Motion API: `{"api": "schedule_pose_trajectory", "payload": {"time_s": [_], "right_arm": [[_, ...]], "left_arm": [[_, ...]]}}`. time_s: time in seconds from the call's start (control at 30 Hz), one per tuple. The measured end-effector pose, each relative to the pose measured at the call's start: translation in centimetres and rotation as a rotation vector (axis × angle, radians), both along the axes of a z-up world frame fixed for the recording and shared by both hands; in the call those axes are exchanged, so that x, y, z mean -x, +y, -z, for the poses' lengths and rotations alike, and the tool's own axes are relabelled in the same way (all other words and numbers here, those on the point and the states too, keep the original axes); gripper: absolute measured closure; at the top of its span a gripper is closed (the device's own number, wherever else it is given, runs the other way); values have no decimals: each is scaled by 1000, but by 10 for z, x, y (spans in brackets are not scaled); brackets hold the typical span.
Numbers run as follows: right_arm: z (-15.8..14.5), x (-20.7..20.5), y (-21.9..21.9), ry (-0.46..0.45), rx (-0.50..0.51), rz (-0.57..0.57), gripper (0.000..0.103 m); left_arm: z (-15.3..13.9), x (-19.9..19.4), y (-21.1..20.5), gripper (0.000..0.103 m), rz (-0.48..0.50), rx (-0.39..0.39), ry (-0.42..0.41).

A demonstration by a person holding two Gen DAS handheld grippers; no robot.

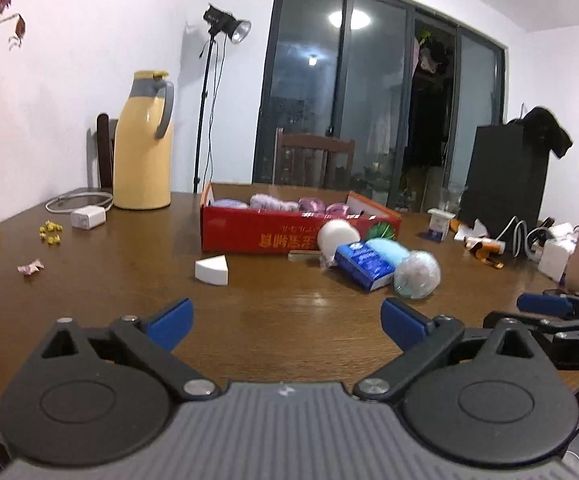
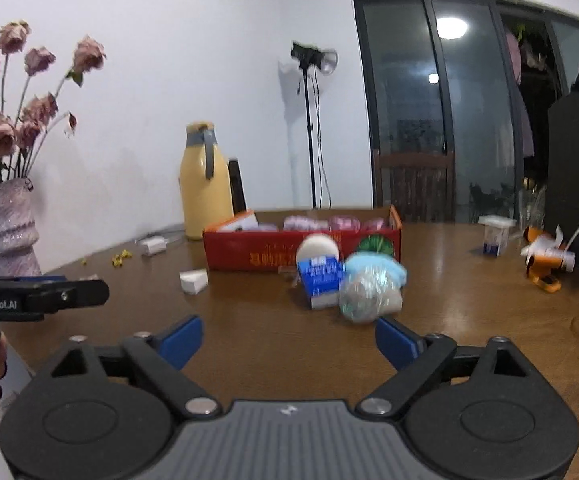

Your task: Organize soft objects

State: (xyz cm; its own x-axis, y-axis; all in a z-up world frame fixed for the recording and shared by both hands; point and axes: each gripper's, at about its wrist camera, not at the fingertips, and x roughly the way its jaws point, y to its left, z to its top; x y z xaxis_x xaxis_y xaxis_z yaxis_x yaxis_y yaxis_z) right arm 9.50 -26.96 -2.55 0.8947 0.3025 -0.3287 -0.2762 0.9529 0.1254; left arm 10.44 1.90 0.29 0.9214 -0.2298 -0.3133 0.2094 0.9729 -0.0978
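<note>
"GenRobot.AI" on left gripper [image 2: 41, 300]

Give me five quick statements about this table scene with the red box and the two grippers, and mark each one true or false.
1. The red box already holds several pink and purple soft things. True.
2. The left gripper is clamped on the white wedge sponge. False: its jaws stand open with nothing between them, and the sponge lies apart on the table.
3. The yellow jug lies on its side. False: it stands upright near the wall.
4. A blue tissue pack lies in front of the box, outside it. True.
5. The right gripper holds the clear-wrapped ball. False: its jaws are open and empty; the ball sits on the table ahead.
</note>
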Motion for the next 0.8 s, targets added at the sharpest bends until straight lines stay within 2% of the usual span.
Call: {"api": "schedule_pose_trajectory", "payload": {"time_s": [0.07,0.13,0.3,0.43,0.63,0.73,0.8], "right_arm": [[5,-8,-3,27,-9,0,29],[6,-16,-4,39,-35,-4,35],[11,-49,2,98,-79,-41,39],[8,-83,-2,127,-98,11,48],[-8,-133,-35,98,-118,106,48],[-15,-160,-44,98,-132,104,47],[-19,-175,-43,88,-124,73,47]], "left_arm": [[2,-11,-1,1,4,9,22],[2,-20,-4,1,12,17,30],[1,-52,-16,2,45,27,54],[-1,-82,-31,8,87,20,74],[0,-141,-60,25,140,15,132],[-4,-174,-74,26,157,-4,126],[-6,-201,-81,26,157,14,146]]}}
